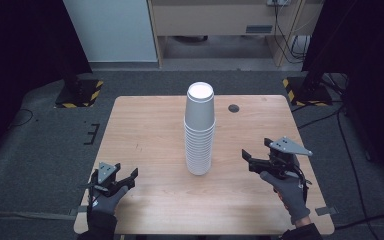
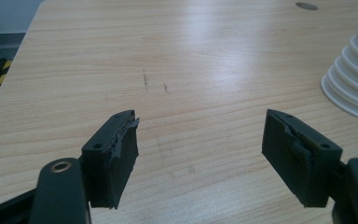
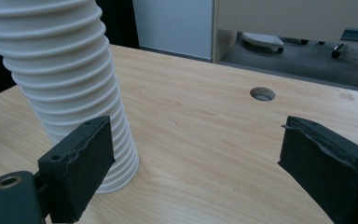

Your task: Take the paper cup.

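A light wooden table (image 1: pixel 150 130) stands on grey carpet, with dark curtains at both sides and a pale cabinet behind. At the middle of the table a tall stack of white paper cups (image 1: pixel 199 130) stands upside down, rims downward. The left gripper (image 1: pixel 126 179) hovers near the table's near left corner, well apart from the stack, fingers (image 2: pixel 116 156) spread wide with nothing between them. The right gripper (image 1: pixel 247 159) sits near the stack's right side, fingers (image 3: pixel 86 163) likewise released, one close beside the lowest cup rims.
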